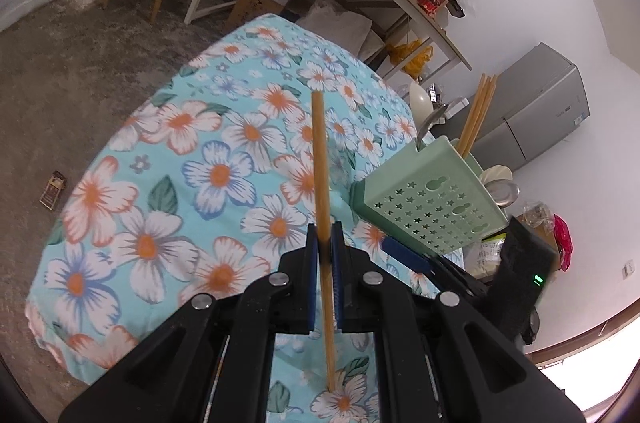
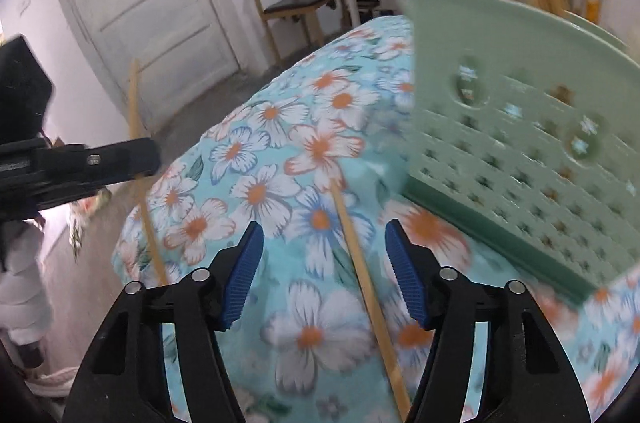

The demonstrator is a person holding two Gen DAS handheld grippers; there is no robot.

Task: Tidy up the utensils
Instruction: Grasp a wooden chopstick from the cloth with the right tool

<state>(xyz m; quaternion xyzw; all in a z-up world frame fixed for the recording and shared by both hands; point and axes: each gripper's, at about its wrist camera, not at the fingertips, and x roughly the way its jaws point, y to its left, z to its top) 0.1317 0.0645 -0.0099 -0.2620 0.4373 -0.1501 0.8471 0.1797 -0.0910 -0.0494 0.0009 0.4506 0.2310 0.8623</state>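
Tabletop (image 1: 120,151) under floral cloth lying beneath both claws. Green utensil holder (image 1: 432,207) standing right of left claw (image 1: 325,239), already keeping chopsticks. Left claw pinching one chopstick (image 1: 320,159) upright, jaws clamped. Right claw (image 2: 324,263) standing half open, straddling loose chopstick (image 2: 360,263) lying between pads, untouched. Advice: centring pads over stick, closing gently, avoiding cloth.

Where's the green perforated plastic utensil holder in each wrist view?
Left wrist view: green perforated plastic utensil holder sits right of centre, beside the shut left tongs that grip a wooden chopstick.
Right wrist view: it fills the upper right, blurred, beyond the open right tongs.
Shared landmark: the blue floral tablecloth under it.
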